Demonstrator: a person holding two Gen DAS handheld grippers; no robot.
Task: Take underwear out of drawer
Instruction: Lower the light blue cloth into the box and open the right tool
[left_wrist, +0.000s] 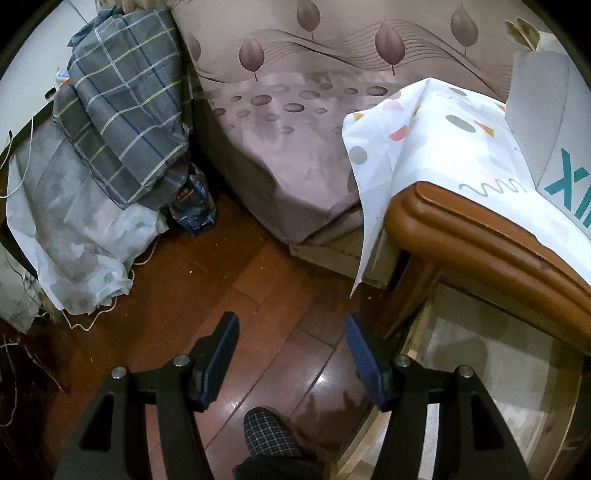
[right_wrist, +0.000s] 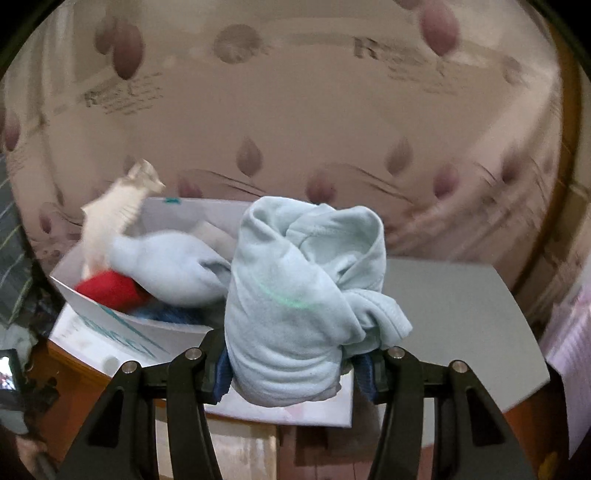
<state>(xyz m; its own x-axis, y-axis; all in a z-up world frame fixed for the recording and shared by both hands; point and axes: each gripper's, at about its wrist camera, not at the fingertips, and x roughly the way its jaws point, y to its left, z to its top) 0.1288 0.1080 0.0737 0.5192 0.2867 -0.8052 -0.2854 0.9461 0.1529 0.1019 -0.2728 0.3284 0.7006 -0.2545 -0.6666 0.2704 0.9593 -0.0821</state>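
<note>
In the right wrist view my right gripper (right_wrist: 291, 365) is shut on a bunched pale blue piece of underwear (right_wrist: 295, 295), held up in front of the camera. Behind it a white box (right_wrist: 110, 325) holds more garments: a pale blue one (right_wrist: 170, 269), a red one (right_wrist: 107, 291) and a white one (right_wrist: 110, 210). In the left wrist view my left gripper (left_wrist: 291, 354) stands open over the wooden floor with nothing between its fingers. To its right lies the open drawer (left_wrist: 480, 369) under a brown wooden top (left_wrist: 461, 236); the drawer's pale bottom shows bare.
A bed with a pinkish leaf-patterned cover (left_wrist: 303, 122) fills the back. A white patterned cloth (left_wrist: 424, 147) and a white box (left_wrist: 554, 155) lie on the cabinet top. Checked bedding (left_wrist: 125, 110) is heaped at left. A slippered foot (left_wrist: 269, 432) stands below the left gripper.
</note>
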